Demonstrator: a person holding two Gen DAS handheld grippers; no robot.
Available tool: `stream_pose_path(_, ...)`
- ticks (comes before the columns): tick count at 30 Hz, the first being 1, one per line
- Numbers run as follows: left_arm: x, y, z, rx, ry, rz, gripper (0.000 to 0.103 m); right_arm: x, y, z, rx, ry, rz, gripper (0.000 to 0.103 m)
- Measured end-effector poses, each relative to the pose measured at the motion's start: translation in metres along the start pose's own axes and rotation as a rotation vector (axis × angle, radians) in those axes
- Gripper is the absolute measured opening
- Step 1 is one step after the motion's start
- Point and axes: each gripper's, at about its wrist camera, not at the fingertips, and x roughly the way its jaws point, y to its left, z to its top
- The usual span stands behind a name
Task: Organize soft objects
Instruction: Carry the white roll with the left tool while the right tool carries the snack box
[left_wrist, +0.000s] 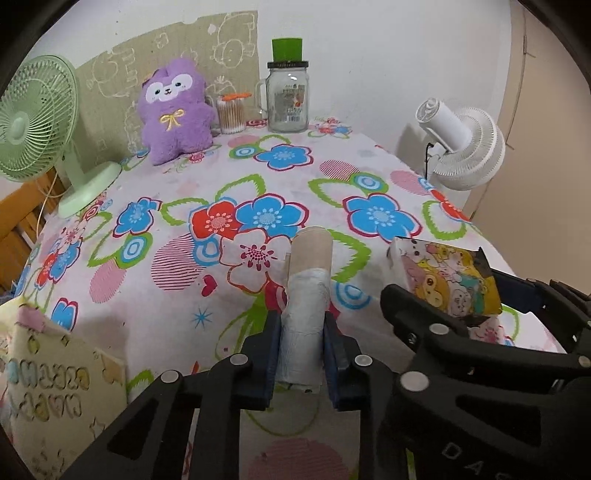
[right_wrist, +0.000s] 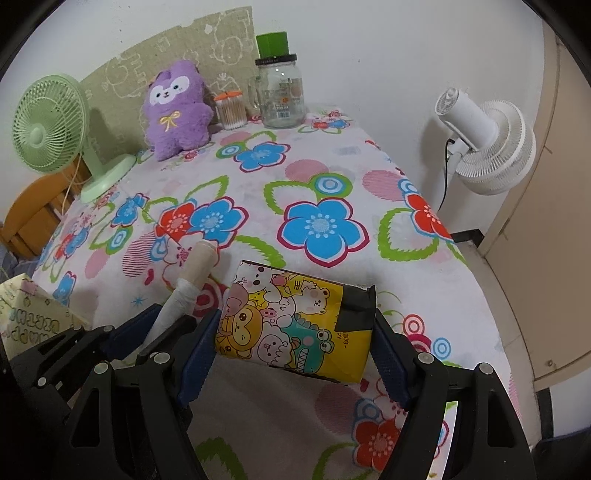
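Observation:
My left gripper (left_wrist: 301, 332) is shut on a roll of white bags on a brown cardboard core (left_wrist: 306, 295), held above the flowered bedspread (left_wrist: 221, 177). The roll also shows in the right wrist view (right_wrist: 192, 273), left of the right gripper. My right gripper (right_wrist: 295, 332) is shut on a yellow cartoon-printed tissue pack (right_wrist: 295, 321), held just above the cloth. The pack also shows in the left wrist view (left_wrist: 448, 277), in the right gripper at the right. A purple plush toy (left_wrist: 175, 110) sits upright at the far edge, also in the right wrist view (right_wrist: 177, 110).
A green desk fan (left_wrist: 40, 125) stands far left. A glass jar with a green cap (left_wrist: 287, 96) and a cotton-swab box (left_wrist: 232, 112) stand at the back. A white fan (left_wrist: 461, 144) stands off the right edge. A pale yellow printed bag (left_wrist: 48, 376) is near left.

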Motion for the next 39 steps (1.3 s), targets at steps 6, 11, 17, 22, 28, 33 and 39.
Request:
stream_pose_path(6, -0.019, -0.003, -0.006, -0.005, -0.016, -0.008, 0.020, -0.019, 0.004, -0.006, -0.007, -0.025, 0.001, 0.079)
stream_pose_path(11, -0.038, -0.006, -0.013, -0.008, -0.034, -0.006, 0.020, -0.036, 0.006, -0.014, -0.011, -0.041, 0.009, 0.079)
stream_pose_path(17, -0.063, -0.008, -0.020, -0.014, -0.062, -0.008, 0.020, -0.058, 0.008, -0.022, -0.015, -0.068, 0.019, 0.079)
stream_pose_path(22, -0.080, -0.009, -0.026, -0.021, -0.077, -0.014, 0.020, -0.077, 0.011, -0.028, -0.019, -0.092, 0.019, 0.079)
stream_pose_path(28, -0.104, -0.008, -0.033, -0.033, -0.107, -0.014, 0.021, -0.100, 0.017, -0.035, -0.037, -0.117, 0.021, 0.079)
stream_pose_path(33, -0.123, -0.008, -0.038, -0.032, -0.134, -0.011, 0.021, -0.120, 0.023, -0.040, -0.043, -0.146, 0.026, 0.079)
stream_pose_path(39, -0.146, -0.009, -0.042, -0.026, -0.170, -0.008, 0.021, -0.143, 0.028, -0.046, -0.048, -0.180, 0.020, 0.079)
